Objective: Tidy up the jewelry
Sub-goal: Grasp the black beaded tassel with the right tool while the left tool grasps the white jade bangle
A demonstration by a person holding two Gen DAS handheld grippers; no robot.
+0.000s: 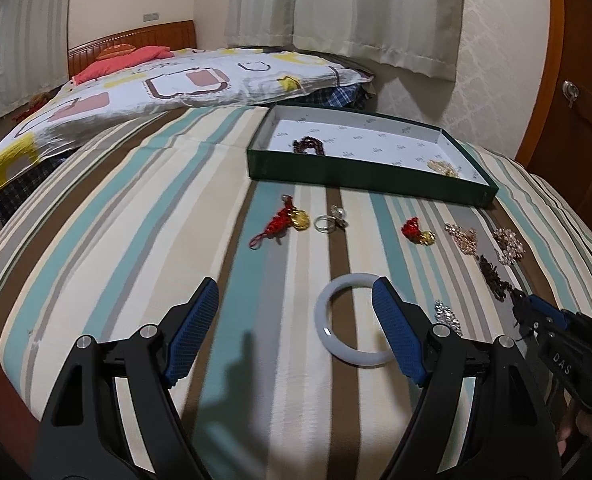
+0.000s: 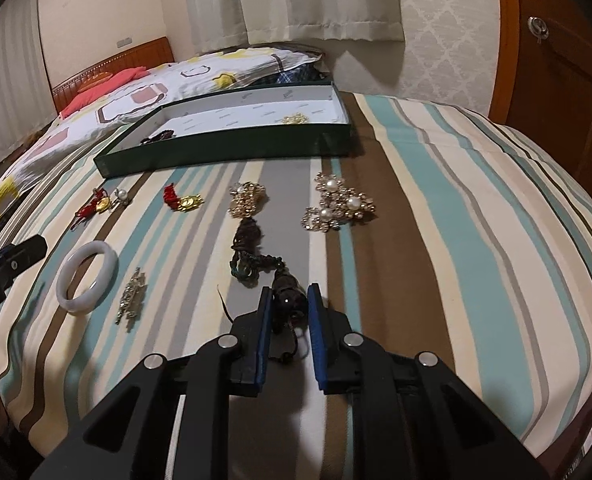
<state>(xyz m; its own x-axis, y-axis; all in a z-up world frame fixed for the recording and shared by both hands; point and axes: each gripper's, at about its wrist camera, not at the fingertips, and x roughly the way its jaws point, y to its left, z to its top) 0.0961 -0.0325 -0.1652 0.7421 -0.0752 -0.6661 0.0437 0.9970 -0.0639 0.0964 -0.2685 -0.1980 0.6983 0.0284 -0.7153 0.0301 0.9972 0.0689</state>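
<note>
My right gripper [image 2: 290, 300] is shut on the near end of a dark beaded necklace [image 2: 248, 256] that trails away over the striped bed; it also shows in the left wrist view [image 1: 494, 276], with the right gripper [image 1: 522, 308] at its end. My left gripper [image 1: 296, 294] is open and empty, low over the bed, its right finger [image 1: 392, 320] over a white jade bangle [image 1: 332, 328]. The bangle also shows in the right wrist view [image 2: 86, 276]. A green box [image 1: 360, 180] with a white lining holds a dark bead bracelet [image 1: 308, 146] and a gold piece [image 1: 442, 168].
Loose on the bed lie two red-and-gold charms [image 1: 284, 220] [image 1: 418, 232], rings [image 1: 330, 218], a silver brooch [image 2: 132, 298], a gold brooch [image 2: 246, 198] and pearl brooches [image 2: 340, 202]. A patterned quilt [image 1: 136, 92] lies behind the box. A wooden door [image 1: 576, 80] stands at the right.
</note>
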